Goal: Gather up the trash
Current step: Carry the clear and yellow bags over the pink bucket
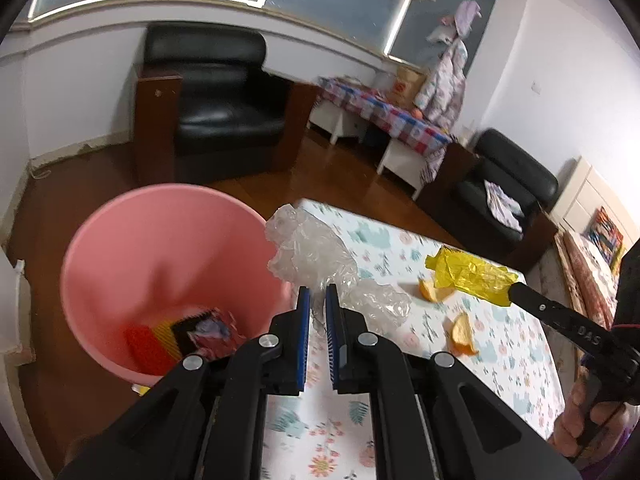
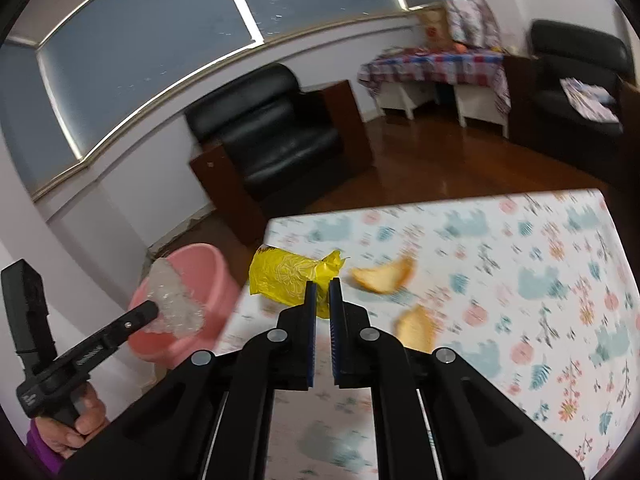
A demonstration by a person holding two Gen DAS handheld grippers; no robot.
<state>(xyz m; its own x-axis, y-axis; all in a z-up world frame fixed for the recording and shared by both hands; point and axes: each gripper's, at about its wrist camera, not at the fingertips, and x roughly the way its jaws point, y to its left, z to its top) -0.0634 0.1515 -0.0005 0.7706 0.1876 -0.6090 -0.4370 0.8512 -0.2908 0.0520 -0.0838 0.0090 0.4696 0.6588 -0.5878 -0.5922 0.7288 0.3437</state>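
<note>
Trash is in both grippers now, with more lying loose ahead of them. Largest is the table (image 2: 500, 264), under a floral cloth, spreading ahead and to the right of the right gripper (image 2: 322, 286). Off its left edge, down on the floor, stands the pink bin (image 1: 120, 240), ahead and left of the left gripper (image 1: 316, 294), with red and yellow scraps already at its bottom.

The left gripper is nearly closed on a crumpled clear film (image 1: 312, 252), which billows out past the fingertips, partly over the bin's rim and partly over the table corner. The grip looks thin: only a fold seems pinched, so the film could slide free early and land on the table or floor rather than in the bin. Being light, it may also cling to the pads when let go.

The right gripper is likewise almost shut, pinching a yellow wrapper (image 2: 288, 280) by one end, so that it hangs forward above the cloth. A quick swing toward the bin could tear or shake it loose. It must also cross toward the left gripper, so the two could knock together at the rim.

Smallest, two orange peels (image 2: 386, 276) lie on the cloth just ahead and right of the right gripper; a low sweep could push them off the table.
</note>
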